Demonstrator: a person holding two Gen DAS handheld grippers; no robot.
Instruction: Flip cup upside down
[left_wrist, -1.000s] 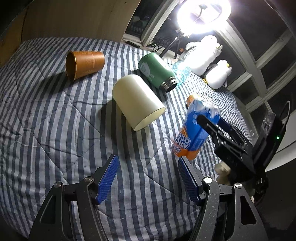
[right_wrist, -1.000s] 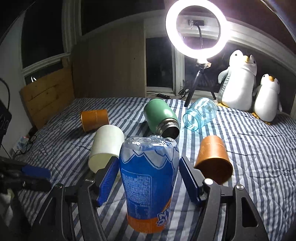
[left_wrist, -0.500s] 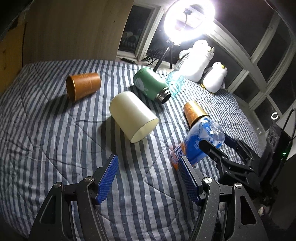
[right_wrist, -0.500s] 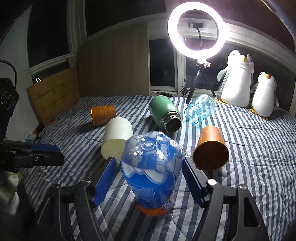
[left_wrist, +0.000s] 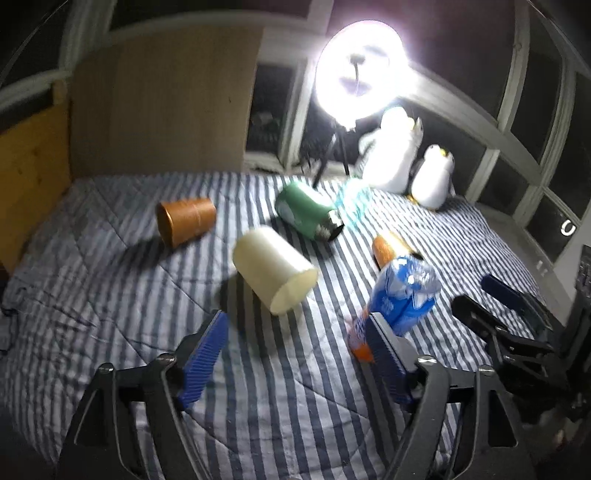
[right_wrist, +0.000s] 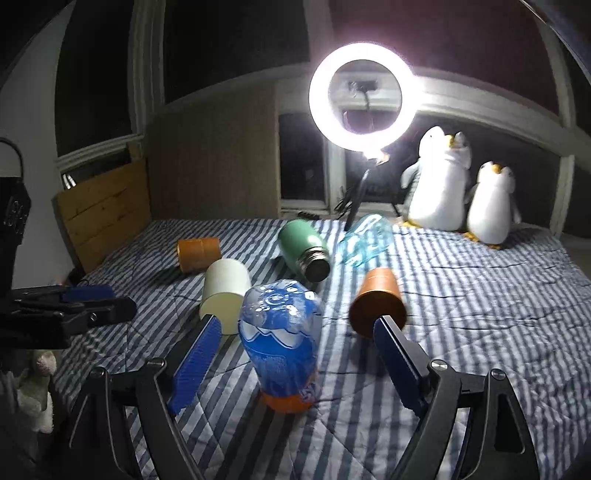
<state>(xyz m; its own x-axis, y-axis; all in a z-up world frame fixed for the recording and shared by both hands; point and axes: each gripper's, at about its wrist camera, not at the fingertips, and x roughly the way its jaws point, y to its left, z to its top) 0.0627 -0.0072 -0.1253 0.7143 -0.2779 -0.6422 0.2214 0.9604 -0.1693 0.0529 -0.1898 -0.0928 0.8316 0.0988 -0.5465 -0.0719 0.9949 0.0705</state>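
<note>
Already inverted, the blue bottle-cup (right_wrist: 280, 347) stands on its orange end on the bed (right_wrist: 461, 332), long axis upright, just ahead of the right gripper (right_wrist: 291, 365), between its spread, empty fingers (right_wrist: 195, 354). The left gripper (left_wrist: 299, 362), also spread and empty, sits farther left. Only the left view shows the right gripper's fingers clear of it.

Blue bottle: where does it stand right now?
In the right wrist view the blue bottle stands upside down between the open right gripper, just ahead of the cream cup.
</note>
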